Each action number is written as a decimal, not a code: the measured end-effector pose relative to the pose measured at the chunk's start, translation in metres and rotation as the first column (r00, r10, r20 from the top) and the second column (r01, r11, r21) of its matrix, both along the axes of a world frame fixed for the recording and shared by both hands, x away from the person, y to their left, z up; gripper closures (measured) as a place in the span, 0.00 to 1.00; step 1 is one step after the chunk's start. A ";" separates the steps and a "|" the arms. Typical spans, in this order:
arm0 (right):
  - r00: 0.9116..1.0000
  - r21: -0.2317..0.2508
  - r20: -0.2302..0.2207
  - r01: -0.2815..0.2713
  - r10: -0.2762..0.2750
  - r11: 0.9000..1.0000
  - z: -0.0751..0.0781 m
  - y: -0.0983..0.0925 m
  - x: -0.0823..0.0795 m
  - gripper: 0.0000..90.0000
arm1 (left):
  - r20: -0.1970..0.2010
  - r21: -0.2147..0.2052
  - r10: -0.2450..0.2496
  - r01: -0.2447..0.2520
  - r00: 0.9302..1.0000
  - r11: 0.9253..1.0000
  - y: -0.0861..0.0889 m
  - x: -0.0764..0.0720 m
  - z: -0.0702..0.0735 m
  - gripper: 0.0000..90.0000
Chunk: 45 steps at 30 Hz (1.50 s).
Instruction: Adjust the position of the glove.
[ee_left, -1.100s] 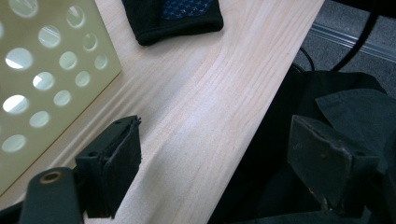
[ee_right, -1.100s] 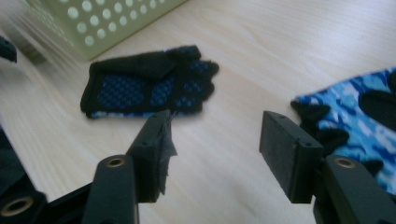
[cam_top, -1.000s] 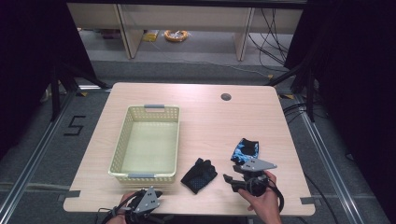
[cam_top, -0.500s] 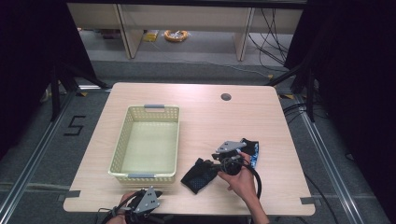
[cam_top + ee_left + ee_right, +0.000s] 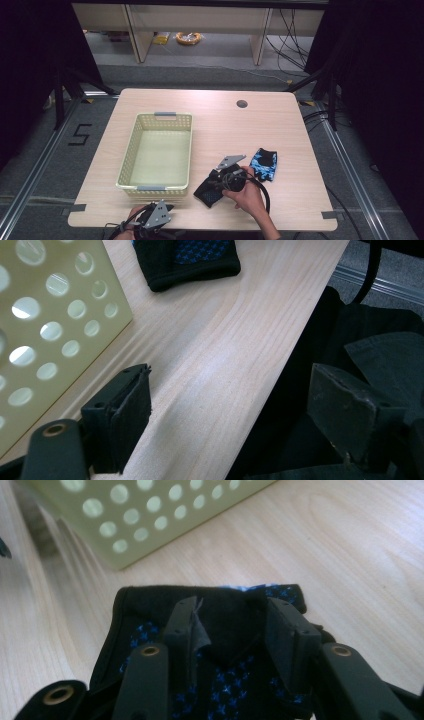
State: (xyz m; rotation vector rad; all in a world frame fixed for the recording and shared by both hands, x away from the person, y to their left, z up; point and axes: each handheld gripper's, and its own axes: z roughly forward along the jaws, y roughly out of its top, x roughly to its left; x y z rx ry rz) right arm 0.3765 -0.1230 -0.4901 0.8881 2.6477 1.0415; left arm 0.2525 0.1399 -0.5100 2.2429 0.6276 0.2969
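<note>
A black glove with blue crosses (image 5: 206, 196) (image 5: 150, 615) lies flat near the table's front edge, just right of the basket. My right gripper (image 5: 216, 183) (image 5: 235, 612) is low over it, open, its jaws straddling a raised fold of the fabric. To the right, a blue patterned glove (image 5: 264, 164) lies by itself. My left gripper (image 5: 161, 212) (image 5: 235, 400) hangs open at the front edge of the table with nothing between its jaws. In the left gripper view, the black glove (image 5: 190, 257) sits farther off.
A pale yellow perforated basket (image 5: 131, 150) (image 5: 50, 315) (image 5: 150, 510) stands empty at the table's left middle. A round cable hole (image 5: 242, 104) is at the back right. Shelves and cables lie on the floor beyond the table.
My right gripper has moved left, from beside the blue glove to over the black glove. The left gripper has stayed at the front edge.
</note>
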 end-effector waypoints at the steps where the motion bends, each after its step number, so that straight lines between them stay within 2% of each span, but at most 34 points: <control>1: 1.000 -0.003 -0.013 -0.029 0.029 1.000 0.000 0.000 0.001 0.61 | 0.002 0.001 -0.002 0.002 1.000 1.000 0.000 0.000 0.000 0.19; 4: 1.000 0.003 -0.016 -0.017 0.017 1.000 0.001 0.001 0.001 0.55 | -0.003 -0.004 -0.004 0.004 1.000 1.000 0.000 0.000 -0.001 0.19; 5: 1.000 0.000 -0.014 0.018 -0.018 1.000 0.000 0.002 0.000 0.53 | -0.010 0.000 -0.005 0.005 1.000 1.000 0.000 0.000 -0.001 0.19; 6: 0.999 -0.028 -0.029 0.016 -0.017 0.999 -0.003 0.002 0.003 0.53 | -0.002 0.008 -0.007 0.007 1.000 1.000 0.000 0.001 -0.001 0.19; 7: 0.999 -0.028 -0.029 0.016 -0.017 0.999 -0.003 0.002 0.003 0.53 | -0.002 0.008 -0.007 0.007 1.000 1.000 0.000 0.001 -0.001 0.19; 8: 0.999 -0.053 -0.044 0.001 -0.003 0.999 -0.005 0.002 0.005 0.56 | -0.010 -0.001 -0.003 0.003 1.000 1.000 -0.001 0.000 -0.001 0.19; 9: 0.998 -0.052 -0.057 -0.003 0.000 0.999 -0.011 0.002 0.004 0.63 | -0.012 -0.008 -0.005 0.005 1.000 1.000 -0.002 0.000 -0.001 0.19; 10: 0.998 -0.052 -0.057 -0.003 0.000 0.999 -0.011 0.002 0.004 0.63 | -0.012 -0.008 -0.005 0.005 1.000 1.000 -0.002 0.000 -0.001 0.19; 11: 0.999 -0.048 -0.047 0.001 -0.003 0.999 -0.011 0.001 0.004 0.65 | -0.007 -0.006 -0.007 0.006 1.000 1.000 -0.002 0.000 -0.001 0.19; 12: 0.999 -0.052 -0.048 0.002 -0.005 0.999 -0.011 0.001 0.002 0.77 | -0.015 0.004 -0.011 0.011 1.000 1.000 -0.002 0.001 -0.001 0.19; 13: 0.999 -0.050 -0.047 0.021 -0.024 0.999 -0.011 0.001 0.000 0.79 | -0.016 0.005 -0.012 0.012 1.000 1.000 -0.002 0.001 -0.001 0.19; 14: 1.000 -0.053 -0.021 -0.006 0.004 0.999 -0.012 0.001 0.001 0.82 | -0.019 0.002 -0.014 0.014 1.000 1.000 -0.002 0.001 -0.001 0.19; 15: 1.000 -0.067 -0.025 -0.007 0.005 0.998 -0.010 0.001 -0.001 0.90 | -0.011 -0.001 -0.015 0.015 1.000 1.000 -0.001 0.000 -0.001 0.19; 16: 1.000 -0.046 0.001 -0.004 0.004 0.999 -0.011 0.003 -0.001 0.94 | -0.011 -0.001 -0.015 0.015 1.000 1.000 -0.001 0.000 -0.001 0.19; 20: 0.999 -0.067 0.012 -0.030 0.031 0.997 -0.007 0.003 -0.004 0.97 | -0.008 -0.003 -0.013 0.013 1.000 1.000 -0.001 0.000 0.000 0.19; 22: 0.999 -0.044 0.017 -0.035 0.036 0.998 -0.003 0.002 -0.007 0.97 | -0.002 -0.005 -0.010 0.010 1.000 1.000 -0.001 0.000 0.001 0.19; 23: 0.999 -0.031 0.045 -0.028 0.029 0.999 -0.001 0.001 -0.007 0.97 | -0.009 -0.020 -0.007 0.007 1.000 1.000 -0.001 -0.001 0.000 0.19; 25: 0.998 -0.001 0.065 0.008 -0.007 1.000 0.009 -0.001 -0.012 0.97 | -0.002 -0.007 -0.010 0.010 1.000 1.000 0.000 0.000 0.001 0.19; 26: 0.998 0.027 0.063 0.020 -0.021 0.999 0.019 -0.005 -0.018 0.97 | -0.013 -0.015 -0.015 0.015 1.000 1.000 0.000 0.000 0.001 0.19; 29: 0.997 0.083 0.071 0.035 -0.041 0.996 0.031 -0.015 -0.028 0.97 | 0.001 -0.003 -0.005 0.005 1.000 1.000 0.000 0.001 0.001 0.19; 30: 0.997 0.083 0.071 0.035 -0.041 0.996 0.031 -0.015 -0.028 0.97 | 0.001 -0.003 -0.005 0.005 1.000 1.000 0.000 0.001 0.001 0.19; 31: 0.995 0.126 0.072 0.062 -0.071 0.990 0.039 -0.026 -0.038 0.97 | -0.015 -0.033 -0.005 0.005 1.000 0.999 0.000 -0.001 0.001 0.19; 33: 0.991 0.150 0.076 0.094 -0.106 0.984 0.045 -0.033 -0.047 0.97 | -0.012 -0.031 -0.003 0.003 1.000 1.000 0.000 -0.001 0.001 0.19; 35: 0.990 0.165 0.080 0.100 -0.114 0.981 0.047 -0.036 -0.051 0.97 | -0.005 -0.011 -0.008 0.008 1.000 1.000 0.001 0.000 0.002 0.19; 36: 0.988 0.177 0.076 0.122 -0.137 0.977 0.049 -0.039 -0.056 0.97 | 0.003 -0.011 -0.006 0.006 1.000 1.000 0.001 0.000 0.002 0.19; 37: 0.986 0.192 0.074 0.135 -0.152 0.972 0.051 -0.042 -0.061 0.97 | -0.011 -0.029 -0.005 0.004 1.000 1.000 0.000 -0.001 0.002 0.19; 38: 0.983 0.224 0.059 0.158 -0.175 0.962 0.052 -0.047 -0.072 0.97 | -0.010 -0.030 -0.001 0.000 1.000 1.000 0.000 -0.001 0.002 0.19; 39: 0.983 0.224 0.059 0.158 -0.175 0.962 0.052 -0.047 -0.072 0.97 | -0.008 -0.026 0.000 -0.001 1.000 1.000 0.000 0.000 0.002 0.19; 40: 0.977 0.232 0.064 0.183 -0.203 0.955 0.051 -0.049 -0.077 0.97 | 0.003 -0.013 0.002 -0.002 1.000 1.000 0.001 0.000 0.002 0.19; 41: 0.977 0.256 0.041 0.192 -0.209 0.948 0.047 -0.055 -0.085 0.97 | -0.004 -0.019 -0.001 0.001 1.000 1.000 0.001 0.000 0.002 0.19; 42: 0.977 0.256 0.041 0.192 -0.209 0.948 0.047 -0.055 -0.085 0.97 | -0.004 -0.019 -0.001 0.001 1.000 1.000 0.001 0.000 0.002 0.19; 43: 0.970 0.251 0.026 0.227 -0.241 0.941 0.043 -0.061 -0.093 0.97 | -0.003 -0.018 -0.001 0.001 1.000 1.000 0.000 0.000 0.002 0.19; 44: 0.967 0.271 -0.001 0.244 -0.254 0.931 0.041 -0.063 -0.097 0.97 | -0.007 -0.027 -0.002 0.002 1.000 1.000 0.000 0.000 0.002 0.19; 45: 0.968 0.274 0.018 0.237 -0.251 0.932 0.038 -0.067 -0.097 0.97 | 0.004 -0.011 -0.004 0.004 1.000 1.000 0.000 0.001 0.002 0.19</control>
